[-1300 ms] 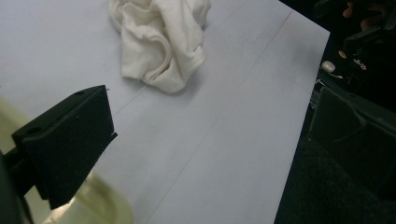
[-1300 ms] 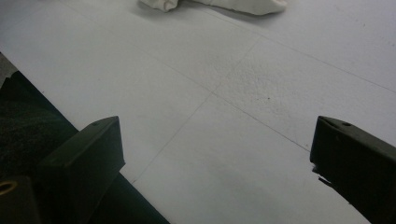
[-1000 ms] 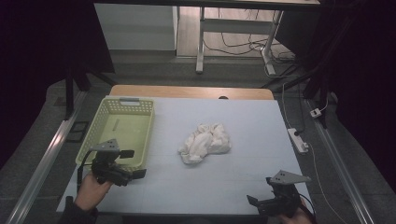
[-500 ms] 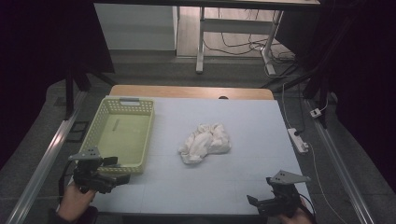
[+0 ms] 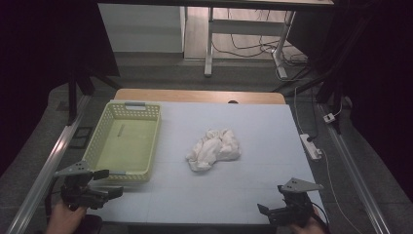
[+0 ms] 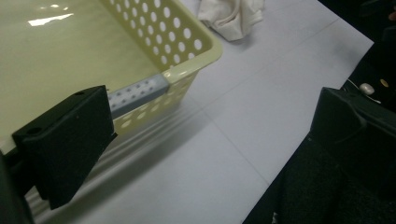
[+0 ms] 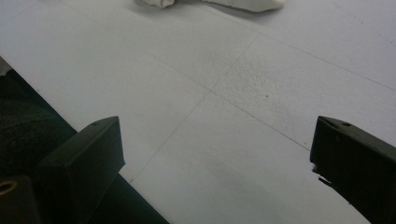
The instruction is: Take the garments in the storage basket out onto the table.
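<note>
A crumpled white cloth (image 5: 214,148) lies in the middle of the pale table (image 5: 234,195); it also shows at the top of the left gripper view as the cloth (image 6: 229,14) and as the cloth (image 7: 243,3) in the right gripper view. An empty pale green basket (image 5: 104,134) stands at the left. My left gripper (image 5: 109,183) is open just outside the basket's near corner (image 6: 187,70), with nothing between its jaws (image 6: 210,98). At the table's near right edge my right gripper (image 5: 268,202) is open over bare tabletop (image 7: 215,126).
A wooden strip (image 5: 199,95) borders the table's far edge. A white power strip (image 5: 310,146) lies on the floor to the right. Metal rails (image 5: 48,170) run along both sides. A dark lap or sleeve (image 6: 317,186) is below the near table edge.
My left gripper has drawn back to the left and toward the person, off the basket's front rim to the near left corner. The right gripper, cloth and basket have not moved.
</note>
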Demonstrator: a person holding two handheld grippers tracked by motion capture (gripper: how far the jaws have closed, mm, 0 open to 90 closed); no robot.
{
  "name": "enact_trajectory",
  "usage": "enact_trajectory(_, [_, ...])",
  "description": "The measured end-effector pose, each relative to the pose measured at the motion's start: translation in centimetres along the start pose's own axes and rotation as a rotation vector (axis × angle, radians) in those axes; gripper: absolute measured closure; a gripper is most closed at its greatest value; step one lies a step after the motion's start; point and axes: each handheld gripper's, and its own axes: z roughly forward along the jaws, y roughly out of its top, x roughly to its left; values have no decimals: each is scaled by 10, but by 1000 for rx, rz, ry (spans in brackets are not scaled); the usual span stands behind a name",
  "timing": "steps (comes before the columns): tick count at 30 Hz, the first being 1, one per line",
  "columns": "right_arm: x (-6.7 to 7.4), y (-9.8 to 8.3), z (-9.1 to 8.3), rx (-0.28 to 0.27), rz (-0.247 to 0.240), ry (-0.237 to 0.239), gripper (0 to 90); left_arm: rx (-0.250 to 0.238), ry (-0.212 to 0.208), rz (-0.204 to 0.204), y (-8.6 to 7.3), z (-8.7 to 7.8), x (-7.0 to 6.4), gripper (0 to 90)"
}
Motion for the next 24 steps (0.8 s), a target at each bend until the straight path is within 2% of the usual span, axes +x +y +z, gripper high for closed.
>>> enact_trajectory(16, [1,0,0,3,-3,-2,29,21,88,-16,-14,-14,2,0])
enact_trajectory(24, [1,1,1,6,-2,-5,30,68,144,-13,-18,-18,0,0])
